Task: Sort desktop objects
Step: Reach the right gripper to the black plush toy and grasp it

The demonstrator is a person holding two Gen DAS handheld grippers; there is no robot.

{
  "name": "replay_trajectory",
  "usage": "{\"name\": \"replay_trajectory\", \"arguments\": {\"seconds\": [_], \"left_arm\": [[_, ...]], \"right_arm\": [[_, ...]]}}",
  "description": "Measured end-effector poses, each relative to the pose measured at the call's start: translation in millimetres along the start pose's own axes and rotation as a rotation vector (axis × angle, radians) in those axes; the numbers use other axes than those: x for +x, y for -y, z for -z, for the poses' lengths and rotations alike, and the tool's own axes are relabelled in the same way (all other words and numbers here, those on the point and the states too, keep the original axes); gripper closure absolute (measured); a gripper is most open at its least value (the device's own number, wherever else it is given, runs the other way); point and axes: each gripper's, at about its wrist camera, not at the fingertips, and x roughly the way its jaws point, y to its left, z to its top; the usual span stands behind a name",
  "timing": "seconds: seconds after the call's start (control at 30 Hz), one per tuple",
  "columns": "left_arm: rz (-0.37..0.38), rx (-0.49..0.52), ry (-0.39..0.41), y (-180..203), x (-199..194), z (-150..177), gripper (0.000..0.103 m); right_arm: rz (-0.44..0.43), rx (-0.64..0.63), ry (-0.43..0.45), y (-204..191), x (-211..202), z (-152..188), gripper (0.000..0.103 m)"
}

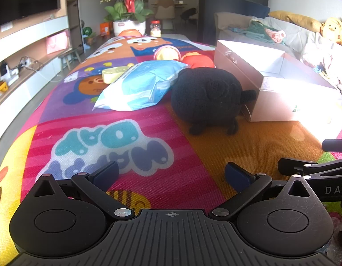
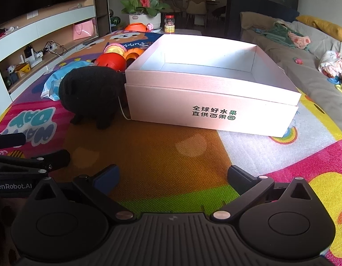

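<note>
Where the colourful play mat (image 2: 162, 155) turns orange-brown, a black plush toy (image 1: 206, 97) stands on stubby legs, its side touching the near left corner of a pale pink cardboard box (image 2: 215, 115). That box is open at the top, its white inside bare as far as the right wrist view shows, and its front wall carries printed Chinese lettering in black and green, 全球好水果 above 直供百果园. A thin white cord (image 2: 123, 110) hangs at the corner between toy and box. Behind the plush lies a light blue plastic package (image 1: 137, 84), with a pale yellow object (image 1: 114, 74) at its far left edge. Farther back, beside the box's left wall, sit a red-orange round toy (image 2: 111, 61), a pink and yellow round toy (image 2: 115, 48) and an orange ring-shaped one (image 2: 133, 54). The mat shows cartoon animals and large teal and purple lettering, seen upside down and not clearly readable.

The left gripper (image 1: 172, 175) hovers low over the mat, its blue-padded fingers spread wide with nothing between them. The right gripper (image 2: 173, 177) is likewise spread and holds nothing. "GenRobot.AI" reads on the left gripper's body in the right wrist view, "DAS" on the right gripper's.
</note>
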Motion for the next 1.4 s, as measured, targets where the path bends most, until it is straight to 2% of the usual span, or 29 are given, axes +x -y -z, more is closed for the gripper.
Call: {"name": "replay_trajectory", "arguments": {"seconds": [0.2, 0.3, 0.37, 0.4, 0.5, 0.53, 0.6, 0.73, 0.8, 0.83, 0.9, 0.97, 1.0, 1.03, 1.13, 1.2, 1.23, 1.3, 1.4], "left_arm": [[0.008, 0.01, -0.008, 2.7, -0.4, -1.6, 0.0], [0.064, -0.007, 0.002, -7.3, -0.2, -2.0, 0.0], [0.094, -0.039, 0.039, -24.5, -14.4, -4.0, 0.0], [0.077, -0.061, 0.076, -34.1, -22.2, -6.7, 0.0], [-0.036, -0.107, 0.191, -60.8, -42.5, -15.4, 0.0], [-0.072, -0.133, 0.219, -69.8, -46.5, -18.6, 0.0], [-0.092, -0.18, 0.243, -84.6, -51.4, -23.8, 0.0], [-0.09, -0.255, 0.253, -107.3, -59.4, -24.4, 0.0], [-0.088, -0.273, 0.247, -113.9, -60.3, -21.9, 0.0], [-0.087, -0.281, 0.242, -115.1, -60.4, -20.5, 0.0], [-0.071, -0.29, 0.234, -119.9, -59.6, -18.3, 0.0], [-0.05, -0.289, 0.228, -121.0, -58.5, -17.8, 0.0], [-0.036, -0.285, 0.229, -120.4, -59.3, -17.5, 0.0], [-0.009, -0.276, 0.228, -118.5, -58.8, -17.5, 0.0], [0.081, -0.249, 0.21, -107.0, -53.0, -18.5, 0.0], [0.144, -0.204, 0.182, -92.6, -45.9, -18.8, 0.0], [0.181, -0.164, 0.161, -82.2, -40.0, -19.1, 0.0], [0.237, -0.077, 0.135, -58.5, -31.5, -18.3, 0.0], [0.249, 0.054, 0.106, -21.0, -16.2, -17.6, 0.0]], "right_arm": [[-0.002, -0.006, -0.004, -0.1, -0.5, -0.7, 0.0], [-0.011, -0.026, -0.006, 0.2, -0.7, -2.6, 0.0], [-0.003, -0.101, 0.014, -5.1, -5.7, -5.1, 0.0], [0.014, -0.151, 0.067, -10.6, -14.0, -4.8, 0.0], [0.048, -0.337, 0.275, -38.8, -42.6, -5.2, 0.0], [0.051, -0.399, 0.329, -51.5, -47.9, -7.0, 0.0], [0.045, -0.5, 0.41, -77.8, -49.8, -12.0, 0.0], [0.027, -0.681, 0.449, -126.9, -21.0, -24.2, 0.002], [0.043, -0.725, 0.449, -142.6, -2.5, -32.7, 0.009], [0.032, -0.714, 0.432, -145.4, 4.8, -39.2, 0.013], [-0.014, -0.644, 0.372, -143.2, 15.5, -56.3, 0.015], [-0.085, -0.515, 0.254, -130.9, 20.8, -71.9, 0.019], [-0.154, -0.451, 0.18, -121.1, 18.8, -75.5, 0.019], [-0.195, -0.415, 0.165, -111.4, 10.9, -72.5, 0.017], [-0.324, -0.449, 0.131, -86.3, -24.9, -45.5, 0.016], [-0.425, -0.413, 0.047, -63.8, -40.0, -27.2, 0.016], [-0.429, -0.389, 0.04, -53.7, -47.8, -18.3, 0.016], [-0.365, -0.357, 0.084, -34.1, -64.7, -3.7, 0.016], [-0.262, -0.224, 0.15, -0.5, -79.9, 3.3, 0.005]]}}
